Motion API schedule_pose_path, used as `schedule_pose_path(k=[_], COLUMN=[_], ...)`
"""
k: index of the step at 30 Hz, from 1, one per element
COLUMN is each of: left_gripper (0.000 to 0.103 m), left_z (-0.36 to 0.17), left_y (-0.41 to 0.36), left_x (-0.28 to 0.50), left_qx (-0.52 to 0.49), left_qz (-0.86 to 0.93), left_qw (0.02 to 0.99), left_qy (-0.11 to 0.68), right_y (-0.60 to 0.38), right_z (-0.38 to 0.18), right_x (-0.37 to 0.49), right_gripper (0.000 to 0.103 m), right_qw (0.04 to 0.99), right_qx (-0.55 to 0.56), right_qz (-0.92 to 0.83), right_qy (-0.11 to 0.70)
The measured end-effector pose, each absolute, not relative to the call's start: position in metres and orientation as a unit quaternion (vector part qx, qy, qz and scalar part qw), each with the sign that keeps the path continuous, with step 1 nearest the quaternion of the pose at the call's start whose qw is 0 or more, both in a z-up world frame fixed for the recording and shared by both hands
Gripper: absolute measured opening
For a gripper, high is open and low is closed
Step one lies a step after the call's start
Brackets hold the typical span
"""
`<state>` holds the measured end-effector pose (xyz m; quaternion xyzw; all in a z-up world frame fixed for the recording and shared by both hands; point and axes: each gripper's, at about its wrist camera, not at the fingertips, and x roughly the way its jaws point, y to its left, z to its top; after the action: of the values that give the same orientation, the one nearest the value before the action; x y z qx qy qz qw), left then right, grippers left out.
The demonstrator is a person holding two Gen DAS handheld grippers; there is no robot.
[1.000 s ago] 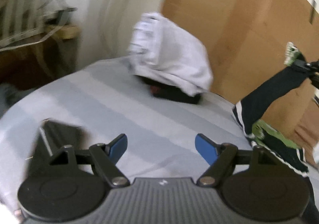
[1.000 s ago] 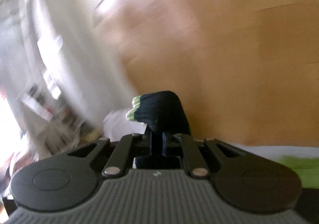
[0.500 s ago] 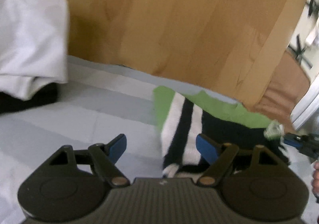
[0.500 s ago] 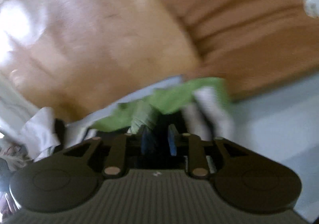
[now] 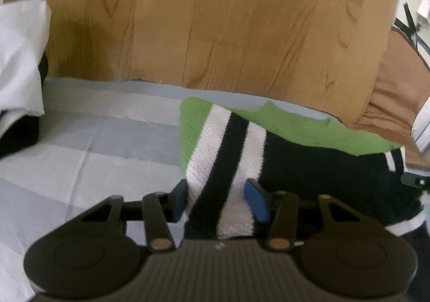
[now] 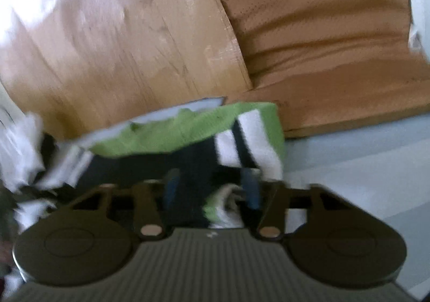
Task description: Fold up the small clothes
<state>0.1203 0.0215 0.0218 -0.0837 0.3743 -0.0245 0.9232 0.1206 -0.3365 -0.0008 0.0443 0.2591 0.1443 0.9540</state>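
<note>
A small knit sweater (image 5: 295, 157), black with green shoulders and white stripes, lies on the striped grey bed sheet (image 5: 94, 141) against the headboard. My left gripper (image 5: 217, 201) hovers low over its striped sleeve (image 5: 228, 162). The jaws are closing with the sleeve lying flat between the blue pads (image 5: 255, 202), which stand at its edges. In the right wrist view the same sweater (image 6: 188, 130) is blurred. My right gripper (image 6: 211, 190) is at its other side. Its jaws look apart and are closing, with the dark knit and a green-white cuff (image 6: 223, 202) between them.
A crumpled white cloth (image 5: 18, 60) lies over a dark garment (image 5: 18, 135) at the far left of the bed. A wooden headboard (image 5: 242, 20) rises right behind the sweater. A brown cushion (image 6: 322, 33) leans beside it on the right.
The left view swung right from the white pile to the sweater, and the left jaws narrowed around the sleeve. The right gripper brought the sweater down onto the bed, and its pads now look wider apart.
</note>
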Motion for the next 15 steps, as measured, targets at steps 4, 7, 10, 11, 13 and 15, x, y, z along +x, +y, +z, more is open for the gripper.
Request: schedule_pose_path(k=[4, 7, 10, 11, 13, 15], left_gripper=[0.067, 0.072, 0.075, 0.077, 0.082, 0.081], left_z=[0.021, 0.015, 0.015, 0.016, 0.017, 0.021], left_y=[0.019, 0.019, 0.018, 0.019, 0.021, 0.023], left_x=[0.118, 0.115, 0.116, 0.116, 0.114, 0.103], left_qx=[-0.063, -0.060, -0.050, -0.048, -0.041, -0.031], left_qz=[-0.014, -0.007, -0.002, 0.000, 0.012, 0.010], left_qw=[0.928, 0.934, 0.934, 0.934, 0.931, 0.929], left_qy=[0.367, 0.353, 0.353, 0.355, 0.363, 0.370], right_y=[-0.337, -0.335, -0.326, -0.328, -0.341, -0.355], right_z=[0.000, -0.005, -0.007, -0.004, 0.004, 0.010], right_x=[0.113, 0.115, 0.122, 0.123, 0.116, 0.094], right_gripper=[0.008, 0.008, 0.010, 0.015, 0.029, 0.041], right_qw=[0.963, 0.965, 0.967, 0.965, 0.961, 0.961], right_qx=[0.017, -0.008, -0.021, -0.011, 0.036, 0.067], right_qz=[0.127, 0.108, 0.098, 0.100, 0.104, 0.108], right_qy=[0.237, 0.239, 0.236, 0.243, 0.254, 0.248])
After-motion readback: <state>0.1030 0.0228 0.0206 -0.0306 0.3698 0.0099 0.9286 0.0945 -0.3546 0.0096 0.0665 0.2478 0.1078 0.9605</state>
